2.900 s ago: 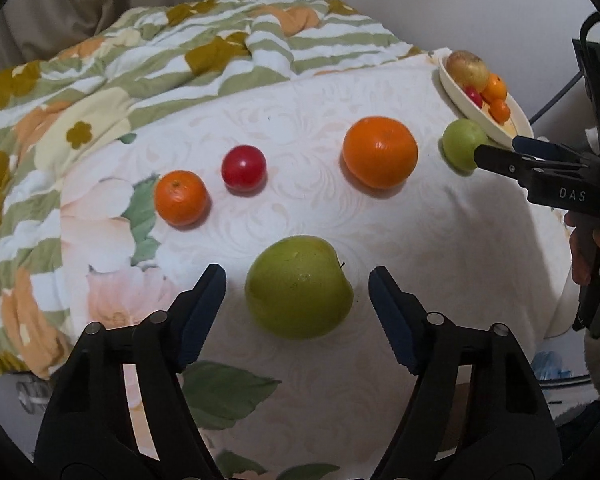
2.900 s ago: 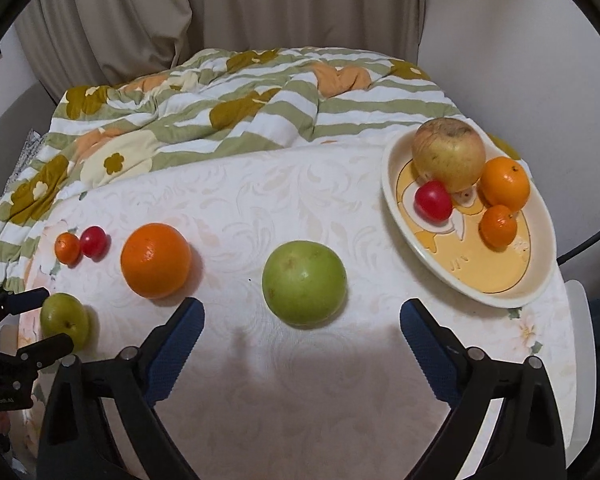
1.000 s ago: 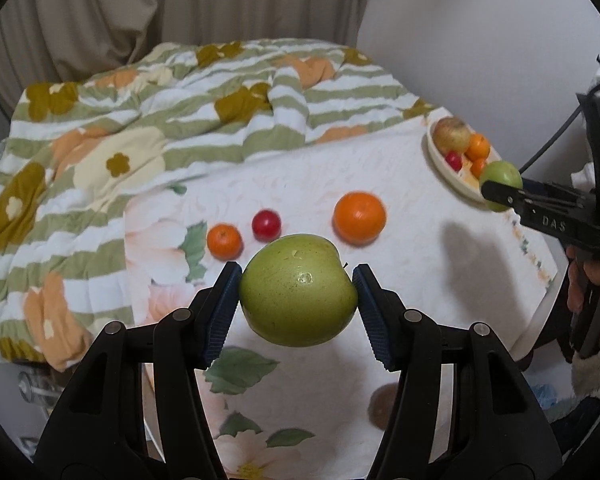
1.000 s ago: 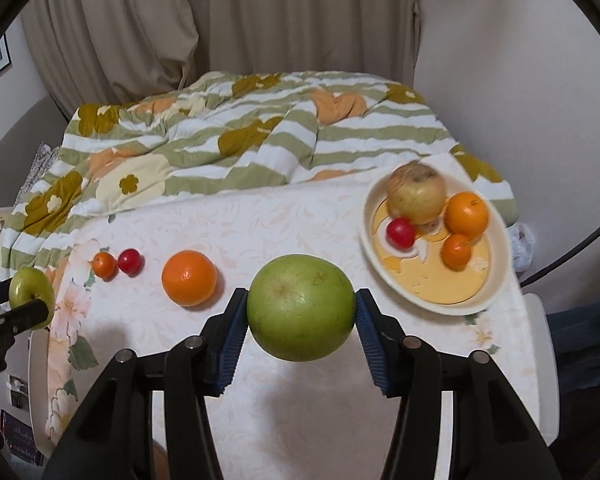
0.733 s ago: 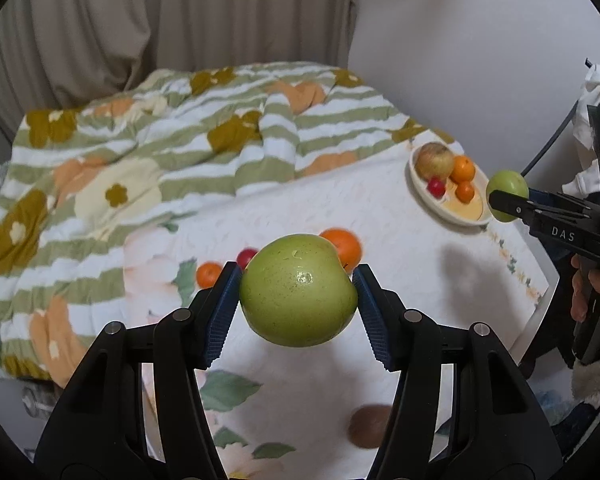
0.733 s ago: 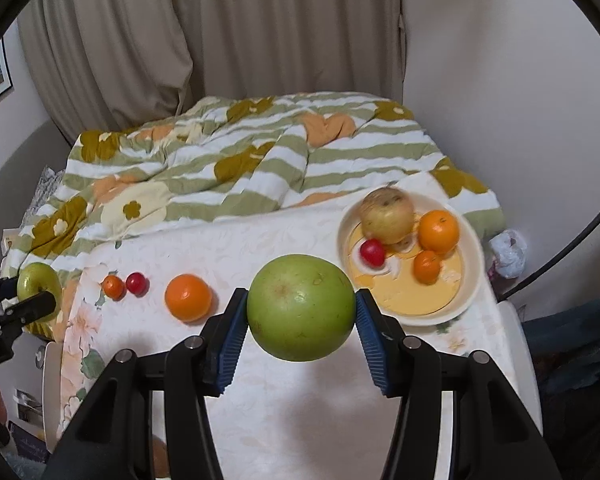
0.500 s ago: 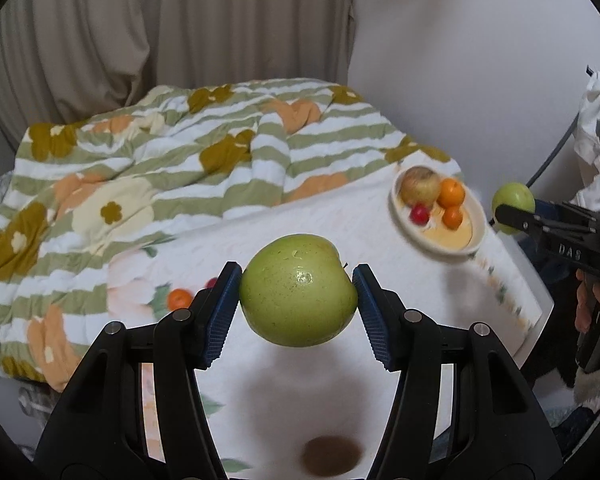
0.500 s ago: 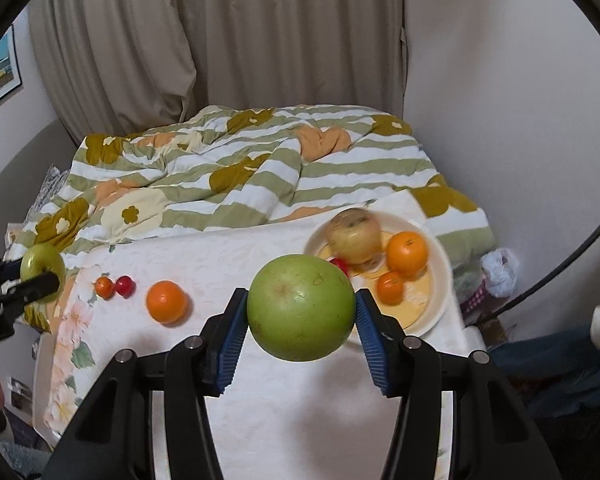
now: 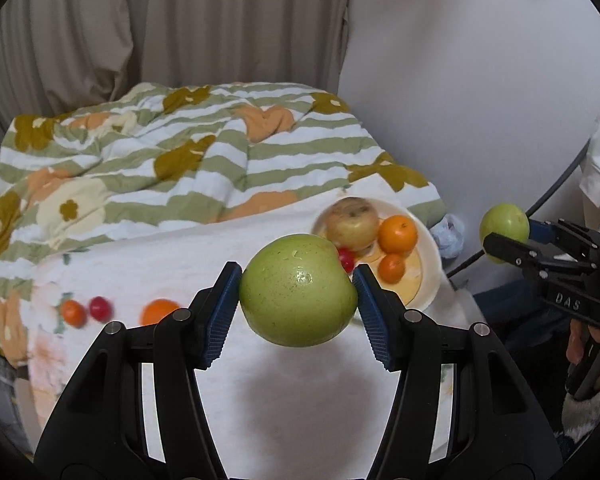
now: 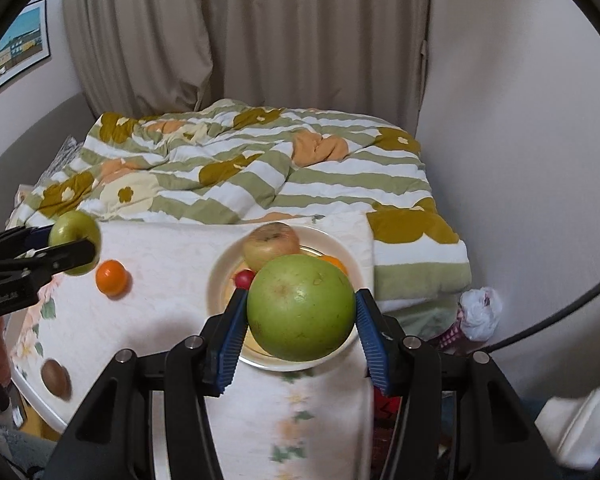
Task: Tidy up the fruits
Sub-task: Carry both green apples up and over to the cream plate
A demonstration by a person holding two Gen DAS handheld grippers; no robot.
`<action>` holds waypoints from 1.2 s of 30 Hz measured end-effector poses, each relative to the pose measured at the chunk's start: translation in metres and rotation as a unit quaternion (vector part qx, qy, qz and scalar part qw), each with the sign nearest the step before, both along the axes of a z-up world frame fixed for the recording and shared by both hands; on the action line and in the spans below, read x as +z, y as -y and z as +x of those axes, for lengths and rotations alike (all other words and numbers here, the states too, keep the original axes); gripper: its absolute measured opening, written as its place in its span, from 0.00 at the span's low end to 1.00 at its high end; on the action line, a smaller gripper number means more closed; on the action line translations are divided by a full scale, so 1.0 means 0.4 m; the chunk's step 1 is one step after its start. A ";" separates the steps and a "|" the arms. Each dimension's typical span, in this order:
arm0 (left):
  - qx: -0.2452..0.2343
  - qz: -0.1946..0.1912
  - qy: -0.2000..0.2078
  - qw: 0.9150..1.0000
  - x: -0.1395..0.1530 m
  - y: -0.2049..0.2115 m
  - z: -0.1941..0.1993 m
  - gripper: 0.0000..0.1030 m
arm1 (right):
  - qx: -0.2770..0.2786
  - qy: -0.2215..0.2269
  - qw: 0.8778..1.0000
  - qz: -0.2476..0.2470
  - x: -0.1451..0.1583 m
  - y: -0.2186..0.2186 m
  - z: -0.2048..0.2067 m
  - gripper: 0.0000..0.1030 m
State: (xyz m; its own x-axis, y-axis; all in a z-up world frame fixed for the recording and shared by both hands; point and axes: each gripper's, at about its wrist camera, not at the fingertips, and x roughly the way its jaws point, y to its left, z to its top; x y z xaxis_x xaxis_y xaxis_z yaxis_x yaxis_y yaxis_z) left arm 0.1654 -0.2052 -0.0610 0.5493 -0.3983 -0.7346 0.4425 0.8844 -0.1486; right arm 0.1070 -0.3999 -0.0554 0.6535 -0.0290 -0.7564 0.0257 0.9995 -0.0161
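My left gripper is shut on a green apple, held high above the table. My right gripper is shut on a second, rounder green apple, held above the cream plate. The plate holds a yellowish apple, two small oranges and a red fruit. On the tablecloth lie an orange, a small red fruit and a small orange. The other gripper shows at the right of the left wrist view and the left of the right wrist view.
A striped floral quilt lies behind the table. A brown kiwi sits near the table's front left edge. Curtains and a white wall stand behind. A white bag lies on the floor to the right.
Both grippers closed on the green apples and lifted them off the table. Both have since risen and swung to the right, toward the plate.
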 end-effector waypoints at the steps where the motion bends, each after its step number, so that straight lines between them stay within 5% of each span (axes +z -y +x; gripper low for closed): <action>1: 0.001 -0.001 -0.001 1.000 -0.004 0.021 0.003 0.63 | 0.005 -0.004 1.000 0.001 -0.006 0.015 0.005 0.48; 8: -0.023 0.008 -0.023 0.999 -0.055 0.151 0.036 0.63 | 0.013 -0.022 1.000 0.011 -0.049 0.090 0.045 0.48; 21: -0.103 0.061 -0.102 0.988 -0.256 0.305 0.102 0.63 | -0.029 -0.055 0.997 0.043 -0.134 0.160 0.084 0.48; 33: -0.140 0.092 -0.109 0.980 -0.308 0.352 0.100 0.63 | -0.059 -0.067 0.994 0.068 -0.169 0.195 0.082 0.48; 35: -0.142 0.079 -0.104 0.981 -0.296 0.349 0.100 0.66 | -0.061 -0.066 0.994 0.067 -0.167 0.197 0.080 0.48; 36: -0.140 0.076 -0.098 0.982 -0.287 0.348 0.100 0.84 | -0.061 -0.065 0.994 0.066 -0.165 0.196 0.080 0.48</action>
State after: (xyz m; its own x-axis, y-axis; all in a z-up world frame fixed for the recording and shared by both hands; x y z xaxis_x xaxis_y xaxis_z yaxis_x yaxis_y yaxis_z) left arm 0.2055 -0.3443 -0.1757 0.2757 -0.3907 -0.8783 0.6473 0.7510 -0.1309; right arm 0.1390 -0.4785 -0.1215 0.5480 0.0031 -0.8365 0.1539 0.9826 0.1044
